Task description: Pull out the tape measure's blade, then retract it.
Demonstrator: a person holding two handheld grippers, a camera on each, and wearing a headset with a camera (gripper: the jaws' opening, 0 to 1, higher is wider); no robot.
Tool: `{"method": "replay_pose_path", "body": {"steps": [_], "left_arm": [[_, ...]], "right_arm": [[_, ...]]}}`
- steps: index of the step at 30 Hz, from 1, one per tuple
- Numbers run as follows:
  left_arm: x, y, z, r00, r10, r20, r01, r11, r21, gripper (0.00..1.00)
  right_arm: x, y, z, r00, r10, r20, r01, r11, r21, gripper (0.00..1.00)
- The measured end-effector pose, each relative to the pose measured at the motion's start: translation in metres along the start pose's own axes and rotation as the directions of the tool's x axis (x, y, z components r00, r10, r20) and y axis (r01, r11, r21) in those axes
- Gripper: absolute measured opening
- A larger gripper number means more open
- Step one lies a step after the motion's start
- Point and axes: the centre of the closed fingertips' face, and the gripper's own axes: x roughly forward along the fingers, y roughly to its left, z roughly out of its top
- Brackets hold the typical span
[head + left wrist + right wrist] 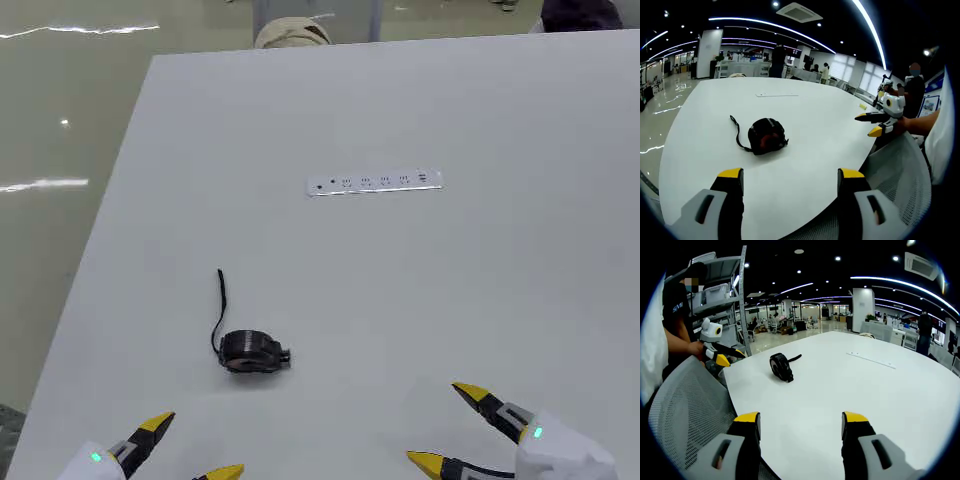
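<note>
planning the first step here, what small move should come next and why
Probably ease the left gripper forward to the tape measure and close on its case. Both grippers hover open at the near edge of the table, touching nothing, and the left is nearer the tape measure. The right gripper could then do the pulling.

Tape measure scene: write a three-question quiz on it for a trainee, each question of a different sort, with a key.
1. True or false: a gripper holds the tape measure.
2. What lies on the table beyond it? A) power strip B) scissors C) cup
3. Fill in: the left gripper and right gripper both stand ____.
Key: 1 false; 2 A; 3 open.
</note>
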Motion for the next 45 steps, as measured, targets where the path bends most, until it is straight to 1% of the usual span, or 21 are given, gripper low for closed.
{"method": "replay_pose_path", "body": {"steps": [11, 17, 26, 34, 41, 45], "left_arm": [[-0.0012, 0.0008, 0.0002, 1.0, 0.007, 0.002, -0.007, 1.0, 0.001, 0.75], [-0.0014, -0.0007, 0.0001, 1.0, 0.007, 0.001, -0.007, 1.0, 0.003, 0.75], [-0.0009, -0.0002, -0.0012, 1.0, 0.006, 0.001, -0.006, 1.0, 0.001, 0.75], [-0.0002, -0.0002, -0.0001, 1.0, 0.003, 0.001, -0.003, 1.0, 0.006, 0.75], [0.0021, -0.0004, 0.0008, 0.9999, -0.009, -0.008, 0.009, 1.0, 0.02, 0.74], [0.0041, 0.0017, 0.0009, 0.9998, -0.014, -0.016, 0.015, 0.999, 0.029, 0.75]], "right_arm": [[-0.0001, 0.0009, 0.0014, 1.0, 0.004, 0.004, -0.004, 1.0, 0.004, 0.66], [-0.0003, 0.0014, 0.0016, 1.0, 0.004, 0.005, -0.004, 1.0, 0.005, 0.66], [-0.0009, 0.0005, 0.0008, 1.0, 0.001, 0.003, -0.001, 1.0, 0.006, 0.66], [-0.0003, 0.0, 0.0005, 1.0, 0.002, 0.002, -0.002, 1.0, 0.007, 0.66], [0.002, 0.0016, 0.0008, 0.9998, 0.018, 0.006, -0.018, 1.0, 0.004, 0.65], [0.0041, 0.0024, 0.0008, 0.9994, 0.034, 0.003, -0.034, 0.999, -0.006, 0.64]]}}
